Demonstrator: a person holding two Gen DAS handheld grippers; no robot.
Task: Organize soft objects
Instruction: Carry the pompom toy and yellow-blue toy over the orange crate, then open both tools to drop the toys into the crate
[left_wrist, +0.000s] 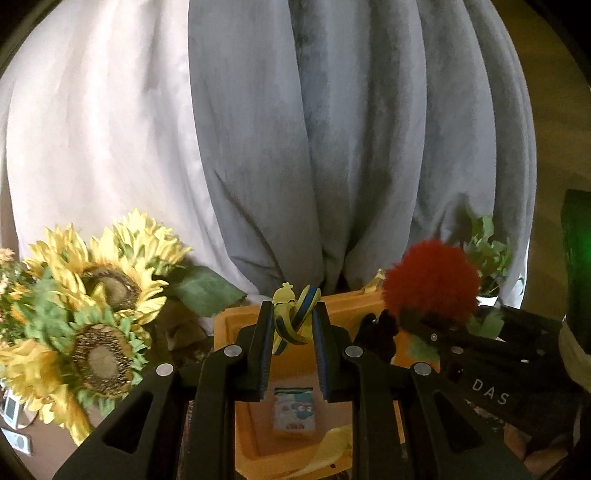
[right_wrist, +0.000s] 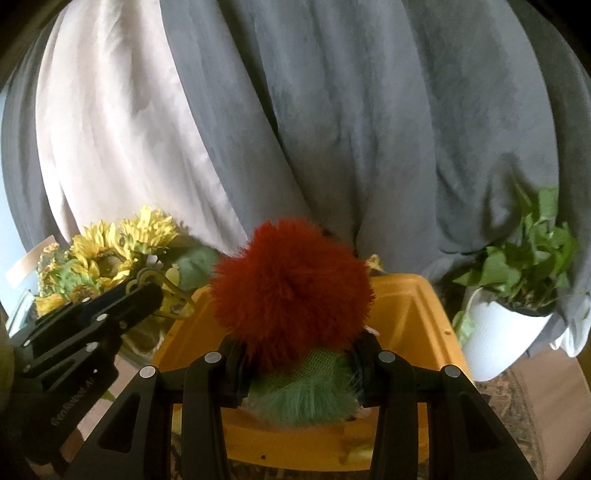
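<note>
My left gripper (left_wrist: 293, 325) is shut on a small yellow and blue striped soft toy (left_wrist: 293, 317), held above the orange bin (left_wrist: 243, 321). In the bin lie a small white and blue packet (left_wrist: 294, 413) and a yellow soft piece (left_wrist: 328, 446). My right gripper (right_wrist: 299, 354) is shut on a fluffy toy with a red pom-pom top (right_wrist: 291, 288) and green fur below (right_wrist: 306, 398), over the orange bin (right_wrist: 417, 314). The red toy (left_wrist: 432, 284) and right gripper (left_wrist: 391, 328) show at the right of the left wrist view; the left gripper (right_wrist: 162, 295) shows at the left of the right wrist view.
Artificial sunflowers (left_wrist: 99, 295) stand left of the bin. A green plant in a white pot (right_wrist: 502, 332) stands to its right. Grey and white curtains (left_wrist: 332, 129) hang close behind. A patterned rug (right_wrist: 524, 417) lies under the bin.
</note>
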